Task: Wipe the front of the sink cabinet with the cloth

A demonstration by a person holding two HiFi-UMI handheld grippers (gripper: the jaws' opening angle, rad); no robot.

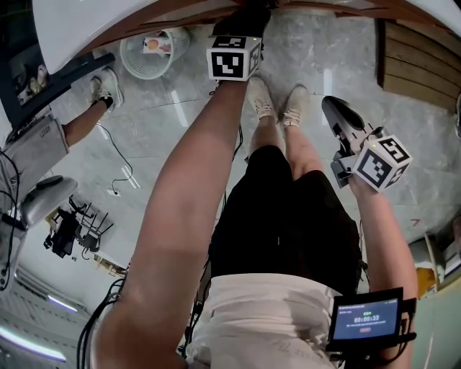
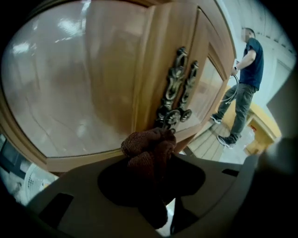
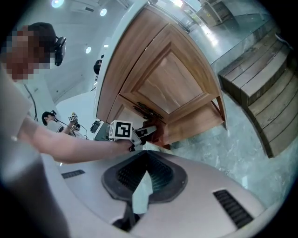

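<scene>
A bunched brown cloth (image 2: pixel 148 152) is clamped in my left gripper (image 2: pixel 151 155), held close to the wooden sink cabinet front (image 2: pixel 93 88) just below its ornate metal door handles (image 2: pixel 178 93). In the head view the left gripper (image 1: pixel 248 20) reaches forward to the cabinet's base under the white counter (image 1: pixel 108 18). My right gripper (image 1: pixel 335 112) hangs apart at the right, over the floor, jaws together with nothing in them. In the right gripper view the right gripper (image 3: pixel 145 155) faces the cabinet (image 3: pixel 172 88) and the left gripper (image 3: pixel 139 134) touching its lower edge.
A white basket (image 1: pixel 148 52) stands on the marble floor left of the cabinet. A slatted wooden platform (image 1: pixel 414 65) lies at the right. Cables (image 1: pixel 119 176) trail at the left near another person's leg (image 1: pixel 90 115). A person (image 2: pixel 244 79) stands beyond the cabinet.
</scene>
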